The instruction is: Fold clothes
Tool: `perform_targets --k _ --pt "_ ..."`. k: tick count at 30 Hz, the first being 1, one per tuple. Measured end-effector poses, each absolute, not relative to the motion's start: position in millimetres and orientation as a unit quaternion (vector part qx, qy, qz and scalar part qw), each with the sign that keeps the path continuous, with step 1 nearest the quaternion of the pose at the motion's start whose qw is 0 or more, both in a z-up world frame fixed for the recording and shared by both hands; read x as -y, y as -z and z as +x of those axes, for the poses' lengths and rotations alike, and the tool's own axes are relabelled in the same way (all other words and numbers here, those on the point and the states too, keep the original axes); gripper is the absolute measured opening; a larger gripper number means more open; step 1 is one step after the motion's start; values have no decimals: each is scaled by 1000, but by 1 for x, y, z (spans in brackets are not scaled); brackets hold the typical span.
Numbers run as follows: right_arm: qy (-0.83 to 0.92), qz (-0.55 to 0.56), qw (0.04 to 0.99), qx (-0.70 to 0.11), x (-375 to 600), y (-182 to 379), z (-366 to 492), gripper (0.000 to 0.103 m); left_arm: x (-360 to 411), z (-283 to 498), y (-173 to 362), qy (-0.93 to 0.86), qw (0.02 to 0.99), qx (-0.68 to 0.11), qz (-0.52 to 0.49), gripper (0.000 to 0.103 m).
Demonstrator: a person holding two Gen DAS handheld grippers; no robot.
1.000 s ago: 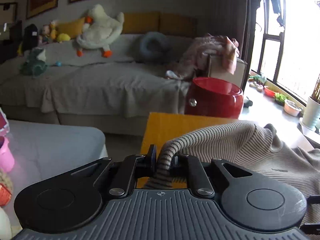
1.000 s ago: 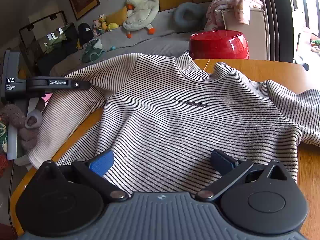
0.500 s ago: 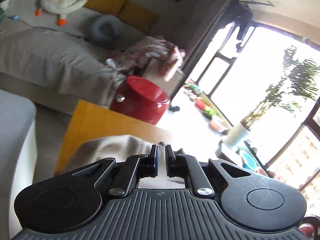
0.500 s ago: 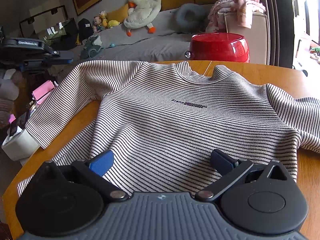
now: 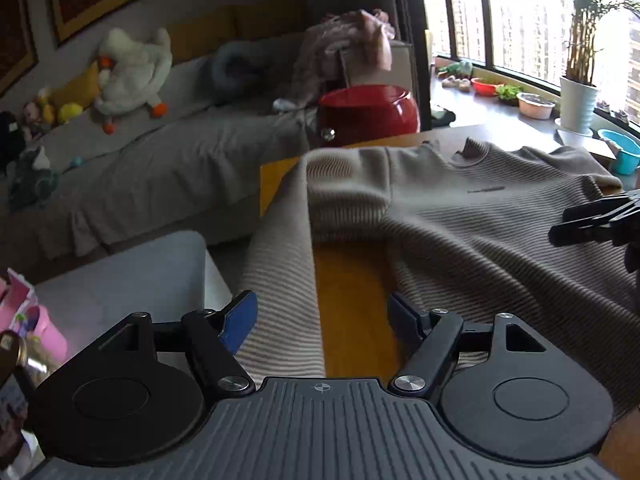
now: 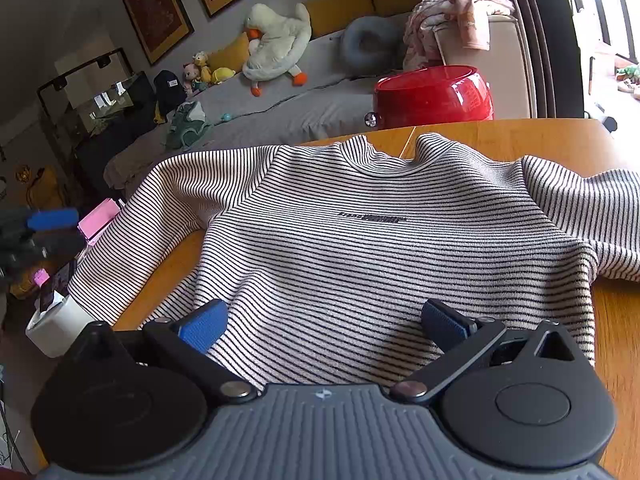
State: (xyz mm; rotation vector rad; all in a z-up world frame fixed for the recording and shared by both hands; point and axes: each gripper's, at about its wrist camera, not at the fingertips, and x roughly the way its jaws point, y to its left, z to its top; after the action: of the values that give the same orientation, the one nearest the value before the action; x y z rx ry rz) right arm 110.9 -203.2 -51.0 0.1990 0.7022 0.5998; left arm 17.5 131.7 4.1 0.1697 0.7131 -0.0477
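Note:
A black-and-white striped sweater [image 6: 360,240] lies spread front-up on the wooden table [image 6: 520,136], collar at the far side. Its left sleeve [image 5: 280,272] hangs over the table's left edge, and its right sleeve [image 6: 592,216] lies out to the right. My left gripper [image 5: 322,318] is open and empty, just above that left sleeve and the table edge. My right gripper [image 6: 324,320] is open and empty over the sweater's hem. The right gripper also shows at the right edge of the left wrist view [image 5: 596,220].
A red tub [image 6: 434,94] stands beyond the table's far edge. A grey sofa [image 6: 280,108] with a plush duck [image 6: 276,44] is behind it. A white cup [image 6: 56,320] and pink items [image 6: 98,216] sit left of the table. Plants [image 5: 576,92] line the window.
My left gripper has let go of the sleeve and opened; the sleeve now lies flat over the table edge. The left gripper swung round toward the sweater. The right gripper stayed open over the hem.

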Motion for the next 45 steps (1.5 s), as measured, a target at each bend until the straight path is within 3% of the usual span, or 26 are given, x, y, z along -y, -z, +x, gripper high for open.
perform_targets --k 9,13,14,16,17,18,21,31,45 --pt "-290 103 890 -337 205 52 112 103 -197 62 21 -18 917 -390 -79 87" --pt "-290 104 890 -337 206 52 113 103 -221 56 25 -14 921 -363 -138 89" --pt "-290 103 890 -337 206 52 113 103 -226 55 27 -12 921 -360 -147 85" --pt "-291 102 889 -338 206 52 114 103 -229 54 32 -12 919 -364 -149 63" --pt "-291 102 889 -339 206 52 114 103 -229 54 34 -10 919 -367 -145 41" --pt "-291 101 889 -339 205 53 115 103 -227 54 35 -8 919 -369 -140 25" --pt "-291 100 889 -339 206 53 115 103 -222 54 33 -2 923 -362 -127 13" --pt "-290 99 890 -339 205 53 113 103 -196 50 -8 40 942 -310 -118 10" --pt "-288 111 891 -333 210 53 113 103 -83 70 -73 181 949 -240 -97 10"
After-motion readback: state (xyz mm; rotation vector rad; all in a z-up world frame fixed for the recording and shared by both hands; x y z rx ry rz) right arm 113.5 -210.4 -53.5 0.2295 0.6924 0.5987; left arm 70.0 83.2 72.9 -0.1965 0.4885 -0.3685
